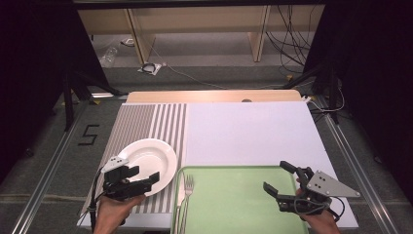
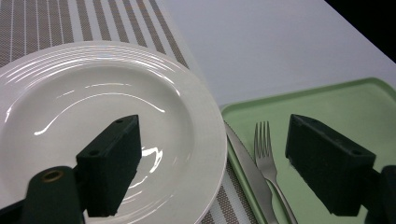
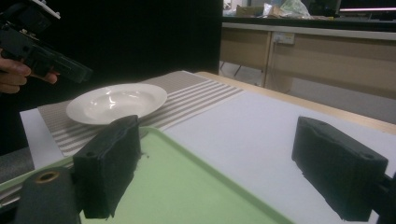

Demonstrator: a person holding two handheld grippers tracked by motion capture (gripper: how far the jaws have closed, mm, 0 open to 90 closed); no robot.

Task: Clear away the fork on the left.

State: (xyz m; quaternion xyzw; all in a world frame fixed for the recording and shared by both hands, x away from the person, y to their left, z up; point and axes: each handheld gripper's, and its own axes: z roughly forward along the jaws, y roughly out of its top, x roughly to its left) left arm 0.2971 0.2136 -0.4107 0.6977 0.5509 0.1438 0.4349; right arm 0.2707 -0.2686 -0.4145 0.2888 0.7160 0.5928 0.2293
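A white deep plate (image 1: pixel 146 161) (image 2: pixel 93 102) (image 3: pixel 116 100) rests on a striped placemat (image 1: pixel 141 122). To its right lies a green tray (image 1: pixel 234 200) (image 2: pixel 336 102) (image 3: pixel 187 186), with a fork (image 1: pixel 188 187) (image 2: pixel 266 149) and a knife (image 1: pixel 180 195) (image 2: pixel 247 170) at its left edge. My left gripper (image 1: pixel 144 174) (image 2: pixel 215 123) hovers open over the plate's near right rim, holding nothing. My right gripper (image 1: pixel 277 176) (image 3: pixel 217 126) is open and empty above the tray's right part. In the right gripper view, the left gripper (image 3: pixel 42 51) appears far off, held in a hand.
A white mat (image 1: pixel 248 131) covers the table's right half beyond the tray. A wooden strip (image 1: pixel 214 96) runs along the far table edge. Past it are the floor with cables (image 1: pixel 292 39) and wooden furniture. Dark curtains flank both sides.
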